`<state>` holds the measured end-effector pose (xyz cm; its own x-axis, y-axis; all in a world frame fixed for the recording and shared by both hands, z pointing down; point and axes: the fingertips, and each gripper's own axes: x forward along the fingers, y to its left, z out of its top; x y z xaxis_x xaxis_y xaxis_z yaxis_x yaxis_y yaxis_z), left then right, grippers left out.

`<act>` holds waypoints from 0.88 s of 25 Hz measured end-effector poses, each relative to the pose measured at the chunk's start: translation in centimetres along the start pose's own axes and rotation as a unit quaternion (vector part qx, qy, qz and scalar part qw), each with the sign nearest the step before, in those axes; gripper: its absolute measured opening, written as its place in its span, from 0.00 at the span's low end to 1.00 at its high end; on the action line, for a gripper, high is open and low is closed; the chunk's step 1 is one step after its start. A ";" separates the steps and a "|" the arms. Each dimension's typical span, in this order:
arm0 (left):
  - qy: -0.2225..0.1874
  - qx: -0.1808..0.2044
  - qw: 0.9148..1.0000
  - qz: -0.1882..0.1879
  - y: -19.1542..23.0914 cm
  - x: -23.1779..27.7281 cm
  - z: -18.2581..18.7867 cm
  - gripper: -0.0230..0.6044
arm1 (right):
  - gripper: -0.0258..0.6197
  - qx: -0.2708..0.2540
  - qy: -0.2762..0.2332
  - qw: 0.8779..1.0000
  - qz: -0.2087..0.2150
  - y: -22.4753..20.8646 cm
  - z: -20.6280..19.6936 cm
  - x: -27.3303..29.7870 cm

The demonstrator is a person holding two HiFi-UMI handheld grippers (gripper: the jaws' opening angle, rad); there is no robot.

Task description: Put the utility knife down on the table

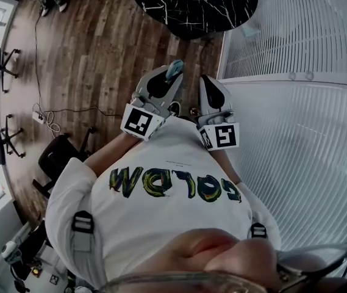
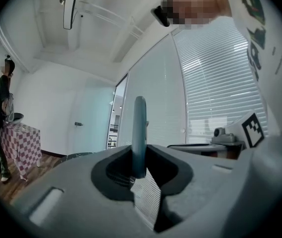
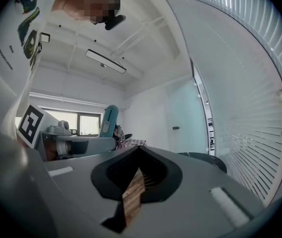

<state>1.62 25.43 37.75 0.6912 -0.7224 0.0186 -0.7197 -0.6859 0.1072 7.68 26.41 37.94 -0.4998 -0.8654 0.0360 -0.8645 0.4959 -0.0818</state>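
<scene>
- Teal utility knife [image 2: 140, 133] stands upright, clamped between the jaws of our left gripper [image 2: 140, 171]. It is held in the air over the wooden floor [image 1: 100, 41] and is not yet at any table.
- To set it down well, we judge we should carry it to the black marbled table [image 1: 197, 5] ahead. We would lower it until its body rests flat, and only then let the jaws part.
- It looks slim and smooth with a rounded top end, and no bare blade shows.
- Our right gripper [image 3: 138, 172] is closed on nothing, just beside the left.

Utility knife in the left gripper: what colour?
Teal; the utility knife shows best in the left gripper view.
</scene>
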 end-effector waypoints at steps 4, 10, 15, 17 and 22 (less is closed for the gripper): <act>-0.003 -0.006 1.000 -0.001 1.7 1.6 -0.1 0.16 | 0.04 -0.011 0.006 1.000 0.000 -0.9 -0.2 1.9; -0.024 -0.014 1.000 -0.005 6.7 5.9 0.8 0.16 | 0.04 -0.024 0.015 1.000 -0.001 -3.2 -0.2 8.1; -0.023 -0.019 0.999 -0.015 12.6 10.2 1.4 0.16 | 0.04 -0.038 0.024 0.999 -0.001 -5.4 0.4 15.1; -0.031 -0.019 0.999 -0.022 14.9 12.1 2.3 0.16 | 0.04 -0.043 0.027 0.999 -0.004 -6.3 0.9 18.1; -0.030 -0.021 0.999 -0.037 20.2 15.6 3.4 0.16 | 0.04 -0.040 0.032 0.999 -0.012 -7.9 1.4 24.2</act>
<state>-2.36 0.04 36.78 0.7362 -0.6750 -0.0500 -0.6629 -0.7340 0.1478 2.49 1.49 38.04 -0.4793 -0.8719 0.1007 -0.8764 0.4816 -0.0013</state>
